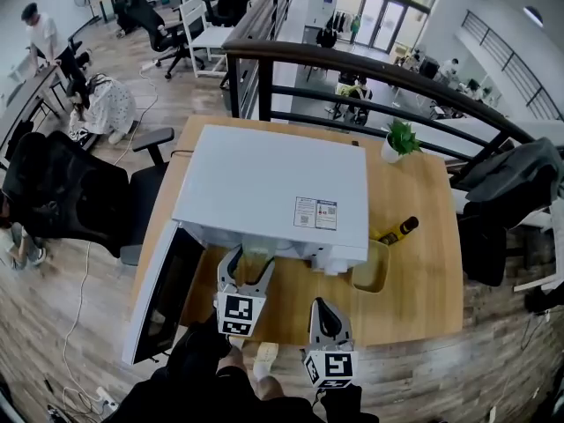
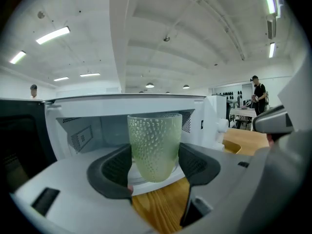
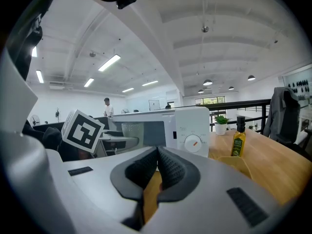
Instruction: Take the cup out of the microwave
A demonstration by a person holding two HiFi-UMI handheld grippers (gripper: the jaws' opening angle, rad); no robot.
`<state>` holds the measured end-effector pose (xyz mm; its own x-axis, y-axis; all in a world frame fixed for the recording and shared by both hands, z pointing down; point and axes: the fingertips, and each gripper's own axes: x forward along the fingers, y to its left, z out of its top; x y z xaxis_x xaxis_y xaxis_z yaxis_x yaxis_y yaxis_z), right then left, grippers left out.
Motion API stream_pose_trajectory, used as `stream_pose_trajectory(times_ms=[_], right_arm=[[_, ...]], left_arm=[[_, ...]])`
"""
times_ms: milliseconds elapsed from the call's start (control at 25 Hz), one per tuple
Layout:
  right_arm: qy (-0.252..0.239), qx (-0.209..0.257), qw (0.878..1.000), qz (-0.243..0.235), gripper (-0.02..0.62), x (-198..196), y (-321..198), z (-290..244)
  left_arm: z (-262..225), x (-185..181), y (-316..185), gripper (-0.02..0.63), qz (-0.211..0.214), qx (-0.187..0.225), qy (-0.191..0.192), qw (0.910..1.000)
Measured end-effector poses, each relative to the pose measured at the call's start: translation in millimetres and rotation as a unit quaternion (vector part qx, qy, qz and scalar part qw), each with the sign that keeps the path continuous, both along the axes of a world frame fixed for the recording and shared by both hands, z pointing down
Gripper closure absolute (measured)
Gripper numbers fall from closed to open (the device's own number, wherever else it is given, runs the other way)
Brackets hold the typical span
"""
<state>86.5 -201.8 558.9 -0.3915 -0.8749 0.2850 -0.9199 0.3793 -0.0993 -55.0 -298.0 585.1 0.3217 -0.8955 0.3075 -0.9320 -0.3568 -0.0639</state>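
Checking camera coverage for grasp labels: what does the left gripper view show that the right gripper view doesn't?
Left gripper view only: the left gripper with its pads against both sides of the dimpled cup, and the microwave cavity behind it. Right gripper view only: the right gripper, jaws together and empty, the microwave dial, a bottle, a potted plant. Both: the microwave, the cup, the wooden table.

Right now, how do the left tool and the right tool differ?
The left tool clamps the dimpled cup; the right tool is shut and empty. The left tool reaches the mouth of the open microwave; the right tool hangs back from it. Both carry marker cubes.
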Motion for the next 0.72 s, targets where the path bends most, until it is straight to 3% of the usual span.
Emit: stream_pose_trajectory(times_ms=[400,720], right_arm=[[-0.003,0.016,1.000,-0.015,0.580,0.8,13.4,-17.7],[-0.005,0.034,0.999,-0.019,0.580,1.5,23.5,-38.7]], left_arm=[[-12.7,2.6,39.6,0.307,-0.003,0.000,-0.005,1.0000],[-50.3,0.3,68.3,0.307,-0.005,0.019,0.001,0.9998]])
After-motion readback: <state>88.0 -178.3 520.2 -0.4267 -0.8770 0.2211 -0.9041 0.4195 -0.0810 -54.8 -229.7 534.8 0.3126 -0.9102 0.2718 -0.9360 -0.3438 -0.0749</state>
